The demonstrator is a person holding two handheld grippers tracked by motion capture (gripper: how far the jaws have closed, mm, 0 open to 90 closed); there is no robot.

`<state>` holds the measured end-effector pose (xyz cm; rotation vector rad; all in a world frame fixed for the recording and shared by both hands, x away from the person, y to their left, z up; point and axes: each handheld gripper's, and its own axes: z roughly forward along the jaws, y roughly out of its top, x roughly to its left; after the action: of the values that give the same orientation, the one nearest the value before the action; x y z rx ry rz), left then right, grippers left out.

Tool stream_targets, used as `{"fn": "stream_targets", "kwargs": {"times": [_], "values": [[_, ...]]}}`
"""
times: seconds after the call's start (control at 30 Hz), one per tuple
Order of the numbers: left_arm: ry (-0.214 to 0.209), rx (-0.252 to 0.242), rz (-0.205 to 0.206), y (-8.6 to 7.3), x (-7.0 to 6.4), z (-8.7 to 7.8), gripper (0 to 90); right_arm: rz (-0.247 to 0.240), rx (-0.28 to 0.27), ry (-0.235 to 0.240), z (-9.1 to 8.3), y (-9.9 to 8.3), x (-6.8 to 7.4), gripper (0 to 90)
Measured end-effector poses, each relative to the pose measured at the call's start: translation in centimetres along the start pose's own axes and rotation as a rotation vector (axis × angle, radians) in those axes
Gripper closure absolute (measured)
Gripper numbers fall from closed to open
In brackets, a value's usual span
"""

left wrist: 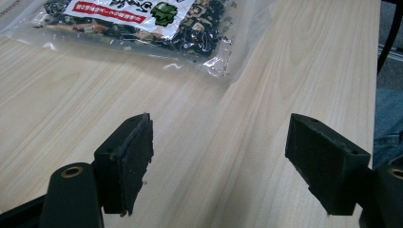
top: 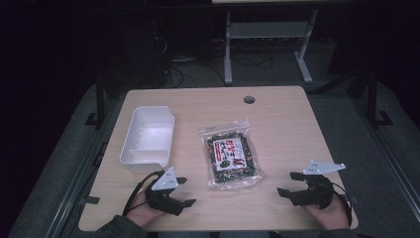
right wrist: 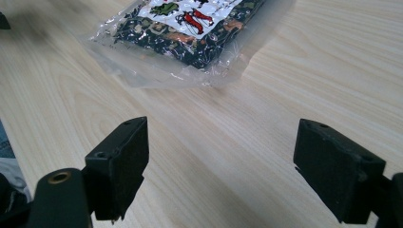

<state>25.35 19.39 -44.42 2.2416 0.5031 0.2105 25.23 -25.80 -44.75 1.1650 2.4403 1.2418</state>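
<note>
A clear plastic bag of dark mixed snack with a white and red label (top: pixel 232 157) lies flat in the middle of the wooden table (top: pixel 282 124). To its left stands a white plastic bin (top: pixel 147 138), with nothing inside. My left gripper (top: pixel 184 192) rests near the front edge, just below the bin and left of the bag, open with nothing between its jaws. My right gripper (top: pixel 289 183) sits at the front right, open, pointing left toward the bag. The bag (left wrist: pixel 142 23) lies beyond the left gripper (left wrist: pixel 221 161). The right gripper (right wrist: pixel 221 166) faces the bag's sealed edge (right wrist: pixel 190 42).
A round cable hole (top: pixel 249 99) marks the table's far edge. Beyond the table stand a white desk frame (top: pixel 267 34) and cables on a dark floor. Bare tabletop stretches right of the bag and along the front edge.
</note>
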Motion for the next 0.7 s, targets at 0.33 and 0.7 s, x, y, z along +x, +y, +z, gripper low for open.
{"fn": "stream_targets", "kwargs": {"times": [0.33, 0.7], "values": [[-0.004, -0.003, 0.003, 0.2, -0.2, 0.1, 22.9, -0.002, 0.000, 0.000, 0.2, 0.3, -0.2, 18.1], [-0.005, -0.007, -0.004, 0.2, -0.2, 0.3, 21.9, -0.002, -0.016, 0.014, 1.1, 3.9, -1.8, 20.3]]}}
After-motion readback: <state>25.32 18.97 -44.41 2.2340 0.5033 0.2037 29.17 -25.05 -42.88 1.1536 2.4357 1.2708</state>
